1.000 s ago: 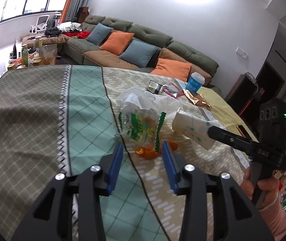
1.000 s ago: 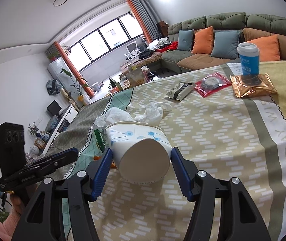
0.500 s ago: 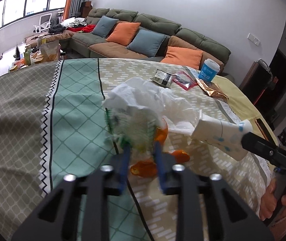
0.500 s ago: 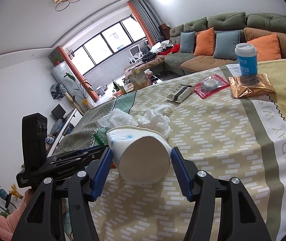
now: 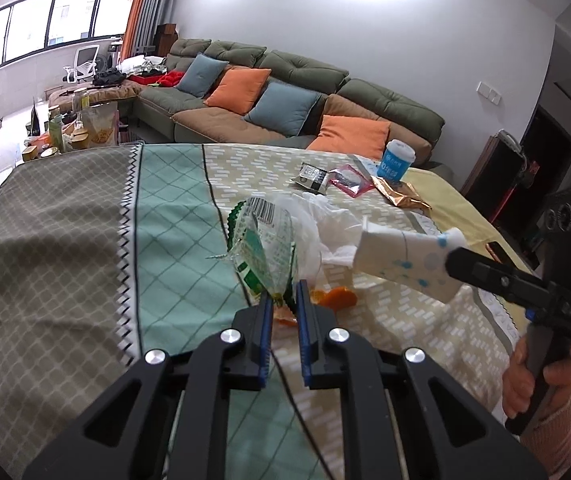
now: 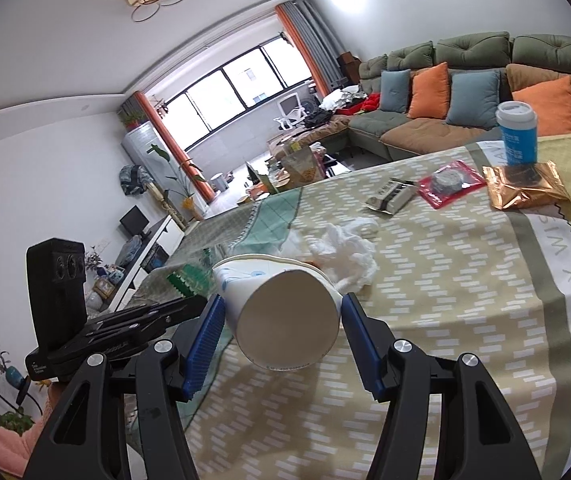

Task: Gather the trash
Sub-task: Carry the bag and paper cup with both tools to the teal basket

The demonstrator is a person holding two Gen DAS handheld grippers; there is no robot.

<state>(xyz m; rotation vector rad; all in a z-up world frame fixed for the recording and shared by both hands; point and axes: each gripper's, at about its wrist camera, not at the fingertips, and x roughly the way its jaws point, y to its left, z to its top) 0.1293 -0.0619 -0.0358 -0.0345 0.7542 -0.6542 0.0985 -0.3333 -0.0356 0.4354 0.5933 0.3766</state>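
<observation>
Above the patterned cloth (image 5: 165, 248), left hand-held gripper (image 5: 284, 304) just closing, pinching a crinkly clear wrapper (image 5: 263, 248).

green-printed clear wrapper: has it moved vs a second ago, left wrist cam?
Yes. The green-printed clear wrapper, earlier flat on the tablecloth, now stands lifted above the orange peel; the left gripper has just been closing and pinches its lower edge.
</observation>
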